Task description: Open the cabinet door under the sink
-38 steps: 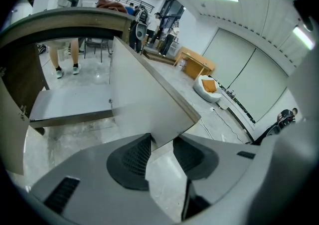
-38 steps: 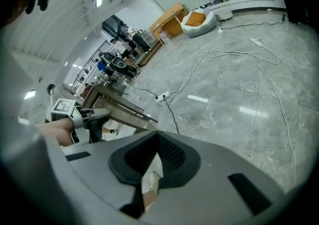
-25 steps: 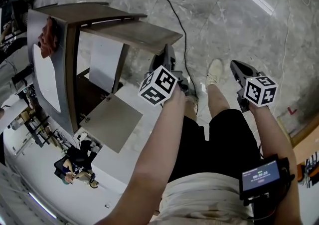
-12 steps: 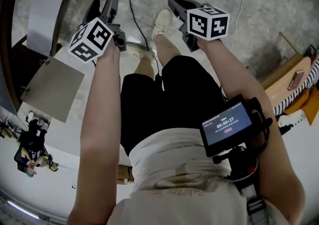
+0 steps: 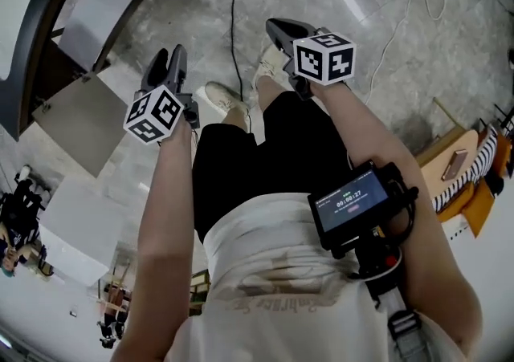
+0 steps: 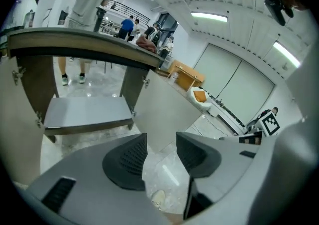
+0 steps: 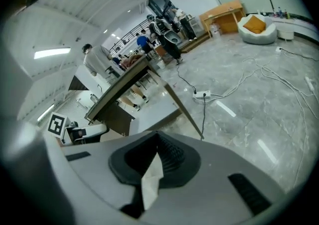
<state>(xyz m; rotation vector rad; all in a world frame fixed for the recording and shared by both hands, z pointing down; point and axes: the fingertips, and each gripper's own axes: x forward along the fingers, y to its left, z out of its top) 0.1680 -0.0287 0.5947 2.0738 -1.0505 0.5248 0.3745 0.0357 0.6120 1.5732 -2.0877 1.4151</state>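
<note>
Marble floor (image 5: pixel 369 31) with the under-sink cabinet (image 5: pixel 32 87) at the head view's upper left. The cabinet door (image 5: pixel 80 124) stands swung out from the cabinet's front edge, its long axis seemingly upright and its free edge toward the person. Left gripper (image 5: pixel 169 57): jaws apart, closing on nothing. Right gripper (image 5: pixel 279 29): jaws pressed together. The door looks open already, so both grippers are best held clear of its swing.
</note>
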